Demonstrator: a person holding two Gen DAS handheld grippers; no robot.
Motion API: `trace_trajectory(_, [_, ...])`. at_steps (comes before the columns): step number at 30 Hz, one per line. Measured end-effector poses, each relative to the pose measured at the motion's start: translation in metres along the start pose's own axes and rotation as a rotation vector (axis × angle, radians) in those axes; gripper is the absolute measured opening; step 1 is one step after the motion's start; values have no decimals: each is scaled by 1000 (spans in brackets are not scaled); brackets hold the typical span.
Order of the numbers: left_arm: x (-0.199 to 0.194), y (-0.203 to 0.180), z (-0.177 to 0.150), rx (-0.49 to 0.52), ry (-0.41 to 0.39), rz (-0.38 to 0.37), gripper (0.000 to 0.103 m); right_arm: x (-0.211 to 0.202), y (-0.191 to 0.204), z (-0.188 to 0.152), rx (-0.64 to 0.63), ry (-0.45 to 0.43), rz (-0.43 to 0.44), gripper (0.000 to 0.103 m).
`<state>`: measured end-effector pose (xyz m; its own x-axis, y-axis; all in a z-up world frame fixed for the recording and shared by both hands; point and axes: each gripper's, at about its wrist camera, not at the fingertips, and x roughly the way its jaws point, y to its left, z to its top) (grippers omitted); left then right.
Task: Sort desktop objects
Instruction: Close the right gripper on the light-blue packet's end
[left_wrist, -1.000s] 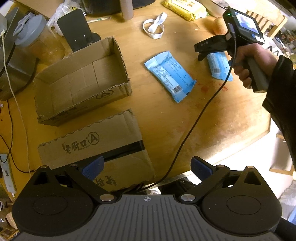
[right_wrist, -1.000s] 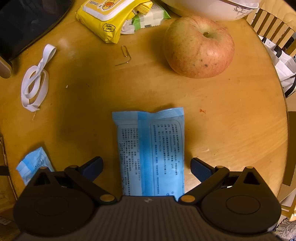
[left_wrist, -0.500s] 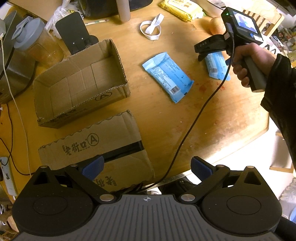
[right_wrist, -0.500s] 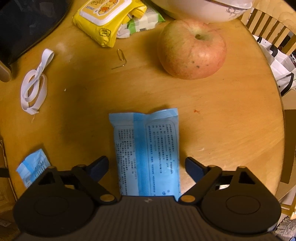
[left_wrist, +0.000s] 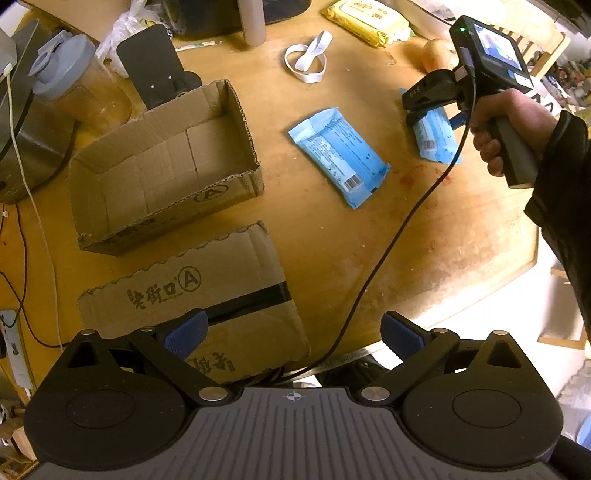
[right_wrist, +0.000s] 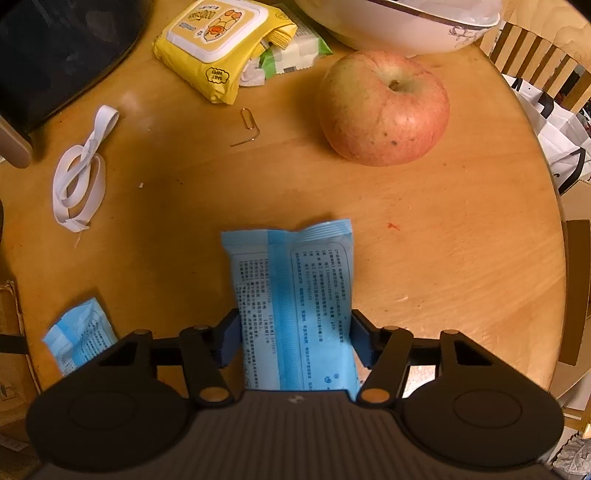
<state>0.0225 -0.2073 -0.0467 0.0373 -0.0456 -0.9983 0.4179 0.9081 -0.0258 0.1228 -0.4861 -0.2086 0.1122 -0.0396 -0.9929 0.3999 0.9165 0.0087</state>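
My right gripper (right_wrist: 293, 338) is shut on a light blue wipes packet (right_wrist: 291, 295) that lies on the wooden table; both blue pads press its sides. The same gripper (left_wrist: 430, 110) and packet (left_wrist: 436, 138) show at the upper right of the left wrist view. A second blue packet (left_wrist: 338, 155) lies mid-table and shows at the lower left of the right wrist view (right_wrist: 79, 339). An open, empty cardboard box (left_wrist: 162, 166) stands to its left. My left gripper (left_wrist: 293, 334) is open and empty, held high above the table's near edge.
A flat cardboard piece (left_wrist: 199, 299) lies below the box. An apple (right_wrist: 384, 107), a yellow wipes pack (right_wrist: 221, 40), a white bowl (right_wrist: 399, 22), a white strap (right_wrist: 83, 170) and a bent paperclip (right_wrist: 247, 127) lie at the back. A lidded jar (left_wrist: 77, 88) stands far left.
My right gripper's fingers have closed in from wide open onto the sides of the blue packet. The left gripper has barely moved.
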Motion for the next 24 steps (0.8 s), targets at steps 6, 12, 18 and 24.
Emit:
trace_trajectory(6, [-1,1,-1,-4,-2,-2,103,-2,0,-2,4,-4,-2,56])
trace_trajectory(12, [-1,3,-2,-8,-5,-5,103,-6,0,-4,16,-5,6,56])
trace_trajectory(18, [-2,4,-4,-11,-8,-9,103,-13,2,-5,15,-9,14,56])
trace_trajectory(24, [-3,4,-5,-9,-11,-12,103,-22,-3,2,15,-10,23,56])
